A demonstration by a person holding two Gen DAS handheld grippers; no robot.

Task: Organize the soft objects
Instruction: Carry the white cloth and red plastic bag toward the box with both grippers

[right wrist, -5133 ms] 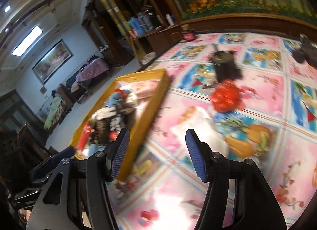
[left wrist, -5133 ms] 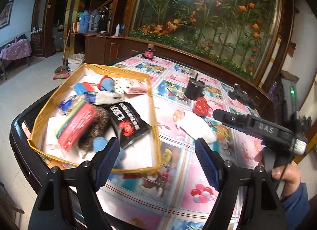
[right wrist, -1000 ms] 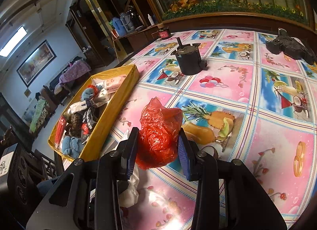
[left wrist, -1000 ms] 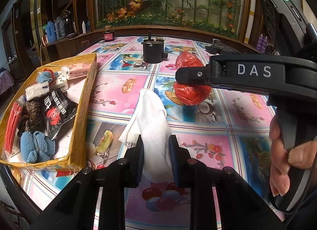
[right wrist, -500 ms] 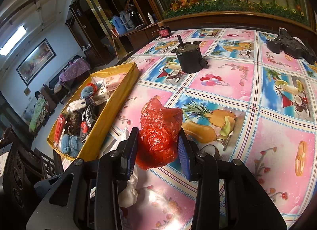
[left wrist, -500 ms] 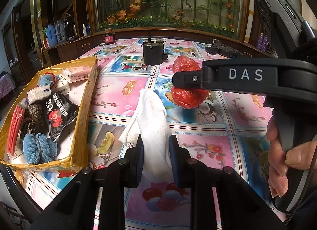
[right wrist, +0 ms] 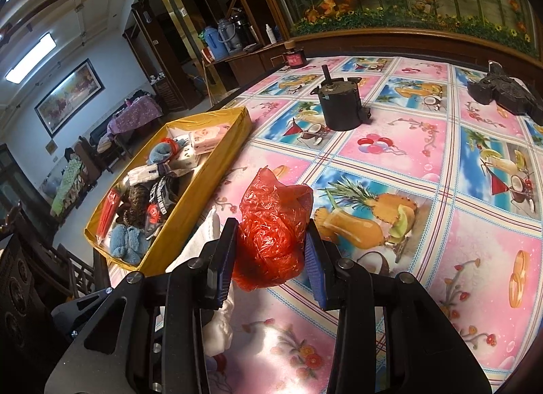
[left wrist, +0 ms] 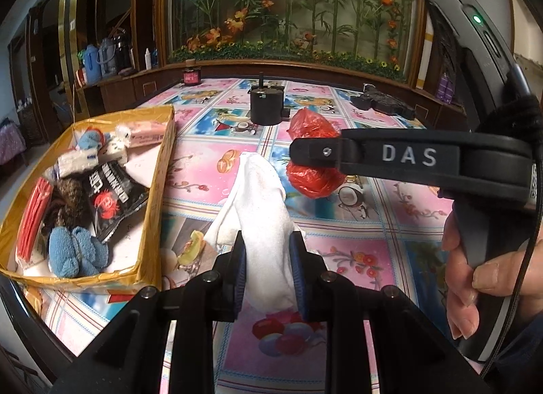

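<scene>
My left gripper [left wrist: 267, 267] is shut on a white cloth [left wrist: 261, 204] that drapes forward over the patterned table. In the right wrist view my right gripper [right wrist: 271, 255] is shut on a crumpled red plastic bag [right wrist: 273, 228], held just above the tablecloth. The same red plastic bag [left wrist: 314, 177] shows in the left wrist view, partly behind the right gripper's black body [left wrist: 407, 156], with a hand [left wrist: 475, 278] on its handle. The white cloth [right wrist: 217, 322] shows low and left of the bag. A yellow box [left wrist: 154, 190] with several soft items stands to the left.
A black cylinder with a shaft [right wrist: 341, 105] stands mid-table and a dark lumpy object [right wrist: 505, 92] lies at the far right. A small red jar [right wrist: 295, 56] sits at the far edge. The yellow box [right wrist: 217, 163] lies near the table's left edge.
Five seconds ago both grippers stood open over the table. Over the last second both stay shut on the cloth and the bag, with only slight shifts.
</scene>
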